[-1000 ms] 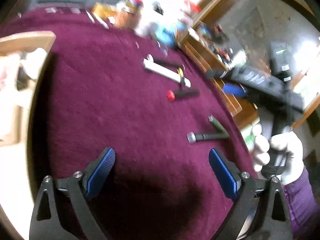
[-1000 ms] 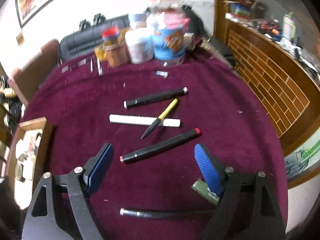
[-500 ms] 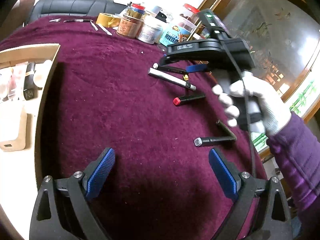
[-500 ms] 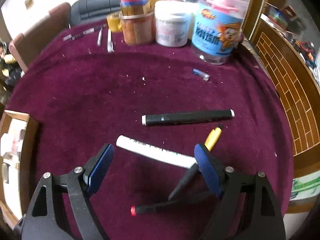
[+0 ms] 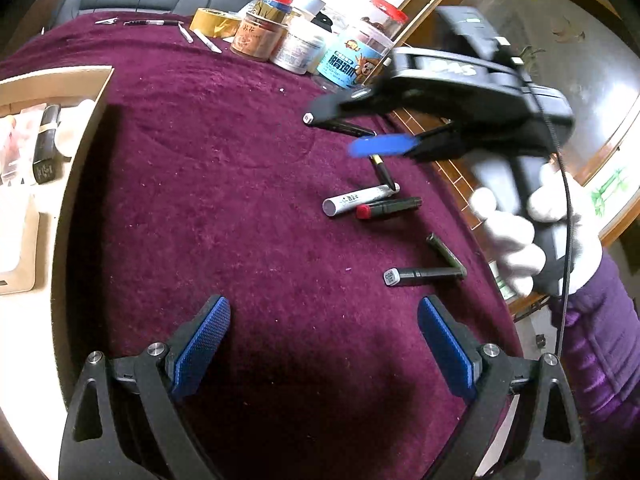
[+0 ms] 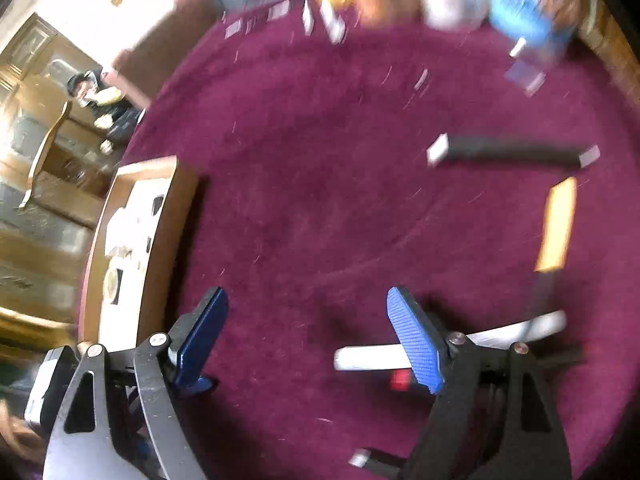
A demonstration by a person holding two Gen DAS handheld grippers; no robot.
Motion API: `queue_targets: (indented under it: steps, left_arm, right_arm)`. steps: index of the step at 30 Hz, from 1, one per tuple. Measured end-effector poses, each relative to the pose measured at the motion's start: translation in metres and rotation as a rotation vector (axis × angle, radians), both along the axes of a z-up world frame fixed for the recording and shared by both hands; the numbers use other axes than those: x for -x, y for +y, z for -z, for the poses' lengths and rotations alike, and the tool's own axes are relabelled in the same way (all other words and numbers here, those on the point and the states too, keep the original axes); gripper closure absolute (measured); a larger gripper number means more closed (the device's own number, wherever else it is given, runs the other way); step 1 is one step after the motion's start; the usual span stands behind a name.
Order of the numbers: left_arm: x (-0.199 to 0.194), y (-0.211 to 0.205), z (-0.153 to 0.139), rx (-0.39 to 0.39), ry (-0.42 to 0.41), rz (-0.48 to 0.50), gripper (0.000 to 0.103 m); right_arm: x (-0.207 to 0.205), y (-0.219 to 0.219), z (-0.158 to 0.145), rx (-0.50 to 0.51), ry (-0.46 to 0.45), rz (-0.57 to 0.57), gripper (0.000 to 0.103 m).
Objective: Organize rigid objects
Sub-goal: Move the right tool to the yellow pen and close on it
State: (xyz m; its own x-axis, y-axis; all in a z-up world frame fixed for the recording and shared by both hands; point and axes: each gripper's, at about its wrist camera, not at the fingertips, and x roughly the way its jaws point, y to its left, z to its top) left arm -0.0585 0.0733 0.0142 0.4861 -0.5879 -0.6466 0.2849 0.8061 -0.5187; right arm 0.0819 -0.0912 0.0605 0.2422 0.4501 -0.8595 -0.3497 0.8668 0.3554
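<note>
Right gripper lining up over the pens

Wooden tray waits at the worktop's left edge. Left gripper hovers, fingers apart, empty. Scattered markers lie right, under the right gripper, fingers spread, nothing held.

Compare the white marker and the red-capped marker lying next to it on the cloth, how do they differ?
The white marker has a pale body with dark print; the red-capped marker is black with a red end. The white marker's near end reaches farther left than the red-capped one's. A pen tip lies at the white marker's far end, not at the red-capped marker's. Both lie flat, side by side, nearly parallel.
</note>
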Motion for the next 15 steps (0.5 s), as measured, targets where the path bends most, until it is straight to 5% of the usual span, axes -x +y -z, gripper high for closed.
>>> queue_targets:
  steps: [5, 11, 15]
  left_arm:
    - [-0.001, 0.001, 0.001, -0.001, 0.003, 0.001, 0.011]
    - [-0.006, 0.001, 0.003, 0.01, 0.008, 0.002, 0.011]
    - [-0.006, 0.002, 0.003, 0.015, 0.008, 0.002, 0.011]
  right_arm:
    - [-0.011, -0.058, -0.012, 0.278, -0.143, 0.295, 0.022]
    - [-0.042, -0.077, 0.022, 0.297, -0.072, 0.395, 0.024]
    - [-0.059, -0.073, 0.037, 0.345, -0.052, 0.399, 0.07]
